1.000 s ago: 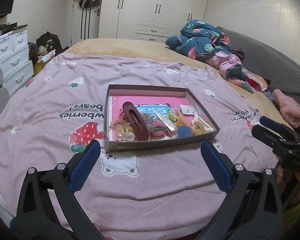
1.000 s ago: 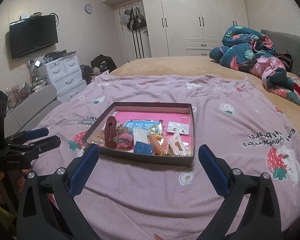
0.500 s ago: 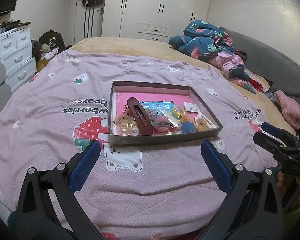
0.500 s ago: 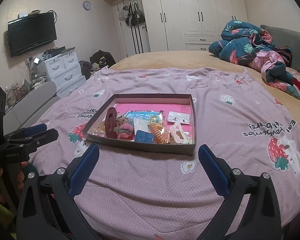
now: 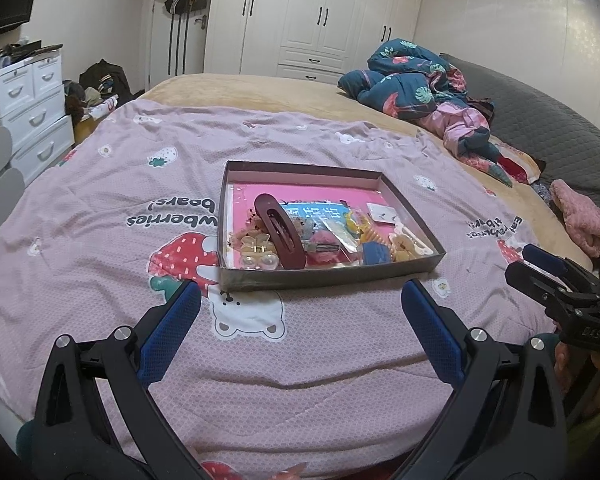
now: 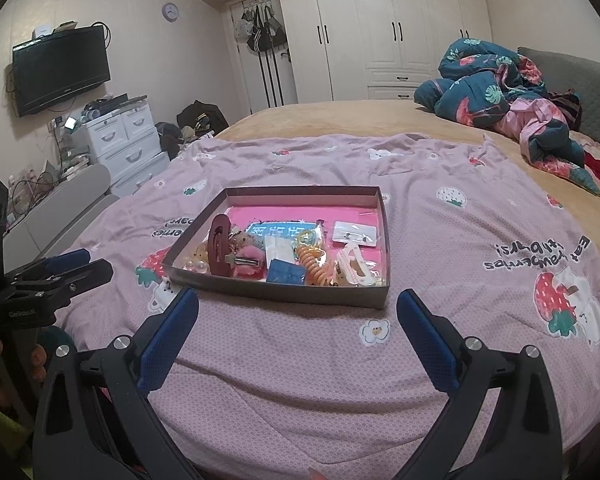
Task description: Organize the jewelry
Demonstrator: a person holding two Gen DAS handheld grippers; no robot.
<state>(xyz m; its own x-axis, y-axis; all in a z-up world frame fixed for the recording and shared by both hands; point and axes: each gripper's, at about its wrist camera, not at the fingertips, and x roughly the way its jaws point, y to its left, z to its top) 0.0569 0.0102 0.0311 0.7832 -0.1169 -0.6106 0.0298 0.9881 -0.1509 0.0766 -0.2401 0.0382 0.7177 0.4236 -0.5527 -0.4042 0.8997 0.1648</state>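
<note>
While both grippers hang above the near edge of the bed, one tray (image 5: pixel 328 276) lies on the pink blanket (image 5: pixel 100 208), a little beyond their tips. The left gripper (image 5: pixel 300 308) has its two blue fingers (image 5: pixel 168 336) spread wide, with nothing between them. The right gripper (image 6: pixel 298 312) is the same: two fingers (image 6: pixel 428 344) far apart, holding nothing.

One tray only is seen, a low cardboard one with a pink floor. All the jewelry and hair things lie in its near half. There is one long dark red clip (image 5: pixel 279 230), which lies slanted at the left side, one pale yellow claw clip (image 5: pixel 256 246) just beside it, and some pearl-like beads (image 5: pixel 260 262) against the near wall. One pink fluffy piece (image 6: pixel 249 261) carries a metal clip. One blue square piece (image 6: pixel 285 272) sits at the near wall, one orange spiral tie (image 6: pixel 314 264) is next to it, and one white claw clip (image 6: pixel 354 266) is near the right corner. One white card (image 6: pixel 355 233) lies flat behind them, and one blue printed packet (image 5: pixel 318 211) is in the middle. Smaller items are too mixed to count.

The far half of the tray floor is bare. On the blanket there is free space on every side of the tray. The near wall of the tray stands between the grippers and the things. A bundle of bedding (image 6: pixel 500 88) lies far at the right, well apart from the tray
</note>
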